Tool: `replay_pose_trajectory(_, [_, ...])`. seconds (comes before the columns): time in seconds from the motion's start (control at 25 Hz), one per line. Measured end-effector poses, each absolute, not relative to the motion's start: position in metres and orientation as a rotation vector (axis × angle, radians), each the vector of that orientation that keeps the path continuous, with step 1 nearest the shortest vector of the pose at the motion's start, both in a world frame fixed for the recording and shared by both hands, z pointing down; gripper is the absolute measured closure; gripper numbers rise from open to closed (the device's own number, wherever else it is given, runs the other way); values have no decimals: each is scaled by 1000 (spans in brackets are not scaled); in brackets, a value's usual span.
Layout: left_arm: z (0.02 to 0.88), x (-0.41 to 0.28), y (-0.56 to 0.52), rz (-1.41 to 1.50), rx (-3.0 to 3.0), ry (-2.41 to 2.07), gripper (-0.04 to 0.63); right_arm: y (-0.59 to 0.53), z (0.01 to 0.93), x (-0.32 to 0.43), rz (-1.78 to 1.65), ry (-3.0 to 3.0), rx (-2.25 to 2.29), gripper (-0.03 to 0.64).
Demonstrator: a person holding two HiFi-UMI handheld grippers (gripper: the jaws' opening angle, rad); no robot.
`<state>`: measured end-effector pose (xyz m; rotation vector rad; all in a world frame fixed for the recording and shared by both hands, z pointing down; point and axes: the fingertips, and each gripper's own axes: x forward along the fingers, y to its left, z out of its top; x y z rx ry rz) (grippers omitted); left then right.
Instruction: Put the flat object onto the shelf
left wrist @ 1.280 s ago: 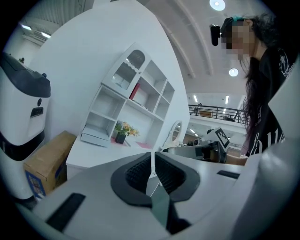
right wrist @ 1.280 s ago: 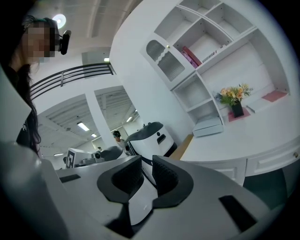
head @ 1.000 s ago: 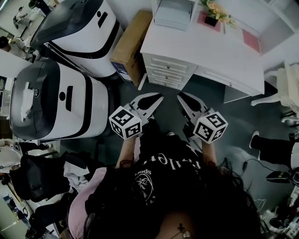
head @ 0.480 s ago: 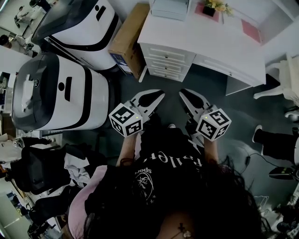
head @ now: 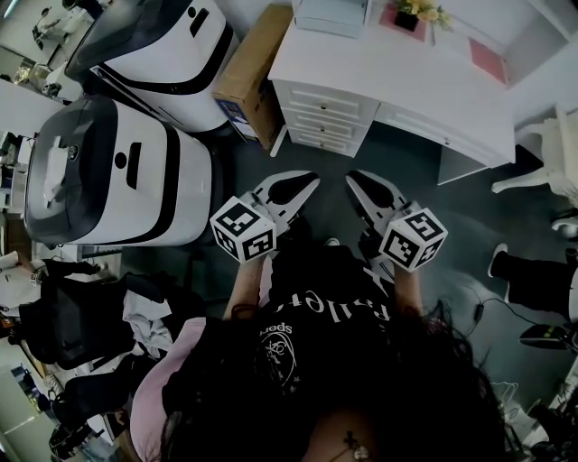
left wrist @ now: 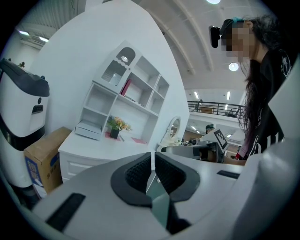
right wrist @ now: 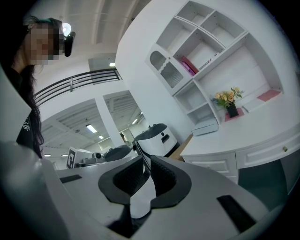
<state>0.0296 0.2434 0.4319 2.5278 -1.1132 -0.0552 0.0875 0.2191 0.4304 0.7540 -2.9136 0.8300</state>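
Left gripper point(head: 305, 183) and right gripper point(head: 354, 183) are both pressed closed on nothing, near the desk point(head: 397, 86) front. The flat object is probably the pale box point(head: 332, 14) at the desk's back left, below the shelf point(left wrist: 140, 89). It looks light, stiff and smooth, so I would pinch opposite edges. The desk top is hard, with flowers point(head: 411, 13) beside the box.

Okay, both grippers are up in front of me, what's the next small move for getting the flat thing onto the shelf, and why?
Probably step up to the desk while opening the right gripper. It and the left gripper are both shut and empty, short of the desk. The likely flat object, a pink sheet, lies on the desktop's right part, below the shelf.
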Motion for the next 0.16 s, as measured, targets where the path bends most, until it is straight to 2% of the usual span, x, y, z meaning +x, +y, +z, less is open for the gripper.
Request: replay_pose_trajectory(0.16, [427, 31, 246, -40, 2540, -1123, 560, 221, 429, 88, 832, -2917, 743, 538])
